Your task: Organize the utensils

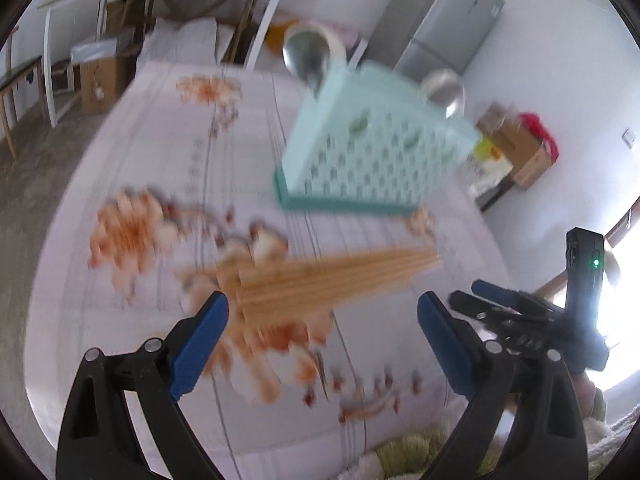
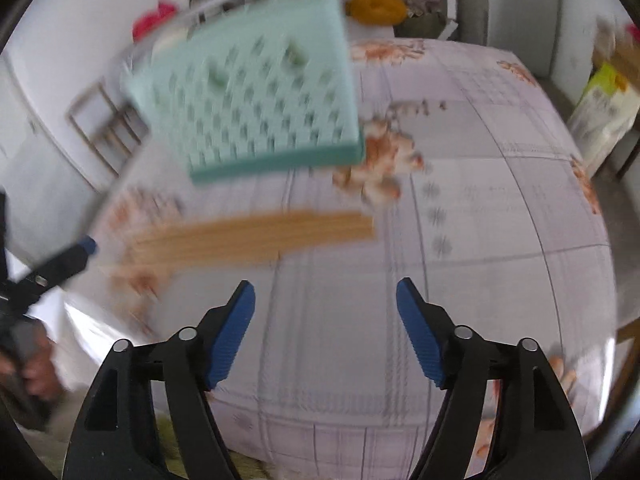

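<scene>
Left gripper [image 1: 322, 312]: the fingers [image 1: 200, 344] are spread apart and released, with nothing pressed between them. The near end of the bundle of wooden chopsticks [image 1: 320, 276] lies in the gap just ahead of the fingertips, flat on the surface [image 1: 120, 340], which carries a floral cloth. Contact between the fingers and the bundle cannot be confirmed through the motion blur.

Right gripper [image 2: 325, 292]: the fingers [image 2: 230, 344] are likewise spread and released, empty. Only bare cloth on the surface [image 2: 500, 260] lies between them. The chopsticks [image 2: 256, 236] lie ahead of and to the left of the left fingertip, apart from it. In the left wrist view, the right gripper [image 1: 468, 294] shows just beyond the right finger.

Beyond the chopsticks in both views stands the mint-green perforated utensil holder [image 1: 372, 152], on a darker green base. It appears tilted, though the fisheye lens may account for this. Two metal ladle or spoon bowls [image 1: 308, 56] project above its rim.

Farthest back, a grey refrigerator [image 1: 452, 16] stands against the wall.
</scene>
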`<state>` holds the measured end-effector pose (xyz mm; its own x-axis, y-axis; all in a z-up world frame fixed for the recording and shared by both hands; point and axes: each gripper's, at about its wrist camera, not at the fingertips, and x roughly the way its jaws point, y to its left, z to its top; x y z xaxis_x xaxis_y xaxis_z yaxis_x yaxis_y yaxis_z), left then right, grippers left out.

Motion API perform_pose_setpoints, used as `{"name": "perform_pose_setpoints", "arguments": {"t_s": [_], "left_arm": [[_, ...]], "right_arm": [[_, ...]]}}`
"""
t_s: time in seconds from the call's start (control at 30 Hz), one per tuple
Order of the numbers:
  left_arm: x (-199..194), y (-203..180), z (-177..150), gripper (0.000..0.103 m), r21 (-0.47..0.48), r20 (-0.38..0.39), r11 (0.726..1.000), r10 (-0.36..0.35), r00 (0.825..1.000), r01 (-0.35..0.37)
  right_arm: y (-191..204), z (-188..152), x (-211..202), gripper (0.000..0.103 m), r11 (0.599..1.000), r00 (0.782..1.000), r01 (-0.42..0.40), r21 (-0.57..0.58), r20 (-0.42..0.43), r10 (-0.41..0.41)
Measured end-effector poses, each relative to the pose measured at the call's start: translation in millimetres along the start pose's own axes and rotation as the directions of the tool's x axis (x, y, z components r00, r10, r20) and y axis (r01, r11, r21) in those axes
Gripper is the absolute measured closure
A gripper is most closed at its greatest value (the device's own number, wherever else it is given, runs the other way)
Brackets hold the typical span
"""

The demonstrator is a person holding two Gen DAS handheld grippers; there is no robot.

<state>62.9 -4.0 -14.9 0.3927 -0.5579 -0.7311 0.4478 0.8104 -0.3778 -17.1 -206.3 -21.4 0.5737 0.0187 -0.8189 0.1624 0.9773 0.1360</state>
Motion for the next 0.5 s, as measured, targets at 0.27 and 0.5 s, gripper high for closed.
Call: {"name": "perform_pose_setpoints", "arguments": {"t_s": [0.27, 0.5], "left_arm": [[12.9, 3.9, -26.4, 0.006, -0.127, -0.111, 0.992, -0.033, 0.993, 0.019], [1.7, 0.9, -29.4, 0.006, -0.178, -0.089, 0.983, -0.050, 0.995, 0.034]], "right_arm": [[9.8, -19.3, 11.4, 0.018, 0.997, 0.998, 0.062, -0.044, -0.015, -0.062], [11.9, -21.1, 16.0, 0.008, 0.992, 0.994, 0.105, -0.064, -0.010, -0.106]]}}
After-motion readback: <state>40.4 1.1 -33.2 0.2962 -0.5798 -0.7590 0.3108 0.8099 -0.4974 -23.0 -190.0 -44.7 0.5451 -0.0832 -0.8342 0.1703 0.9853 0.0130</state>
